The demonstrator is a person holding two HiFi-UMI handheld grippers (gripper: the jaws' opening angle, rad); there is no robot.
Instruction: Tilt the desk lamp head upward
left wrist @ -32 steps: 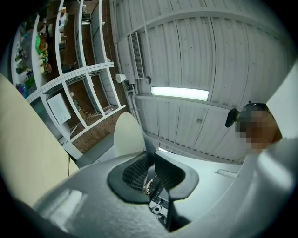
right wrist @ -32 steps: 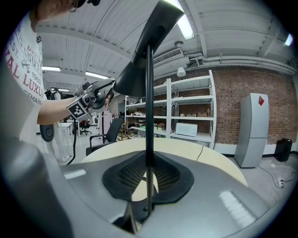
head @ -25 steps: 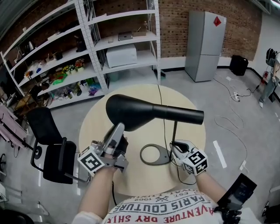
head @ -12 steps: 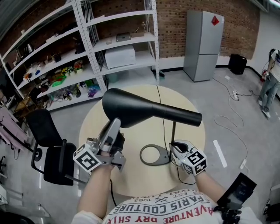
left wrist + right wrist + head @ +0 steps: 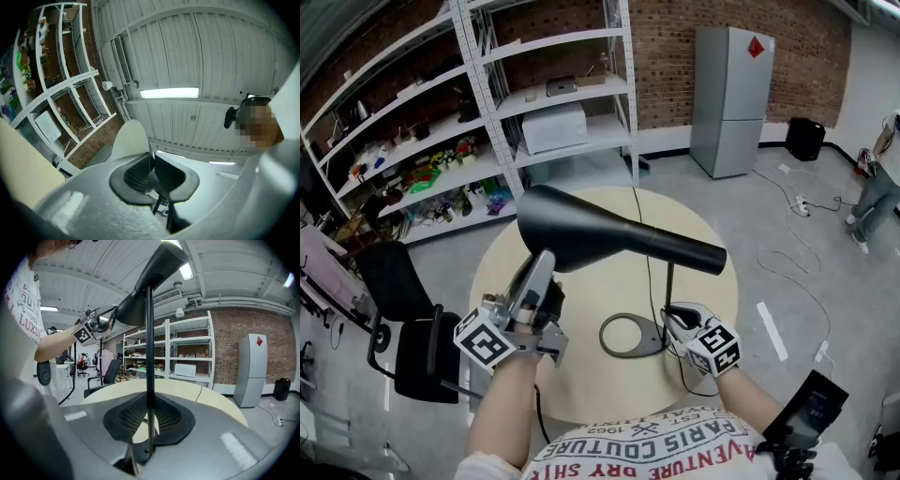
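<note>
So the matte black cone-shaped lamp head (image 5: 581,234) sits high over the round pale wooden surface (image 5: 609,384), on a thin black stem (image 5: 150,333) that comes up from a flat black ring base (image 5: 630,335). The left gripper (image 5: 542,267) has the thin rim of the shade between its fingers (image 5: 136,176); they've just been closing down and are now narrow, pinching that edge. The right gripper (image 5: 675,314) has its fingers (image 5: 126,416) clamped close on the stem, low down near the base. My guess is the head is a rigid, fairly light shell, so it won't crush. That smooth finish and skinny rim look slippery, though, and it could slide out of the pads if the hinge is stiff. The wide end of the shade seems the right place to hold, since it's far from the joint and gives good leverage. The ring base looks light, so without the low hold on the stem the whole lamp would probably tip or skate across the surface. The stem itself looks thin enough to flex a bit under a hard push.
</note>
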